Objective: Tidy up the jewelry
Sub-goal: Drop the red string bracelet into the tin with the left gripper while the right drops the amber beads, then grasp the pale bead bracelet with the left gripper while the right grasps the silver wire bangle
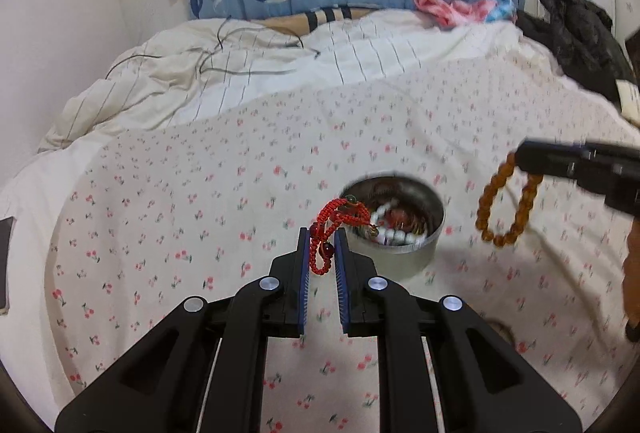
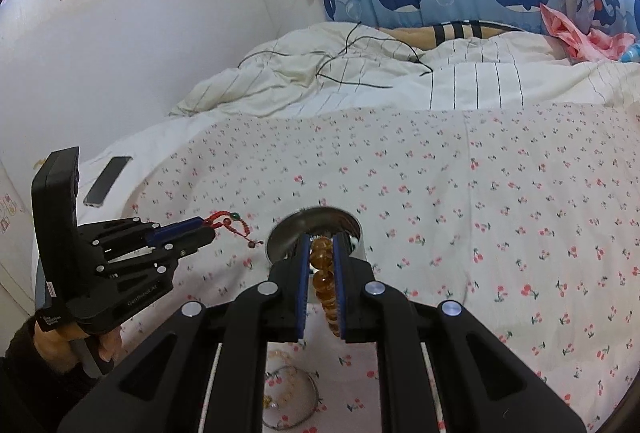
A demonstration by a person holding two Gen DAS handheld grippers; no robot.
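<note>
Nearest, a thin bangle and pale beads are left on the bedspread. One red cord bracelet is clamped in the left gripper, one amber bead bracelet in the right gripper. Just beyond both, the single tin lies lower, slightly right of the left gripper.

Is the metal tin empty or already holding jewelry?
Not empty. The left wrist view shows white and reddish beads inside the round metal tin; how full, cannot tell.
</note>
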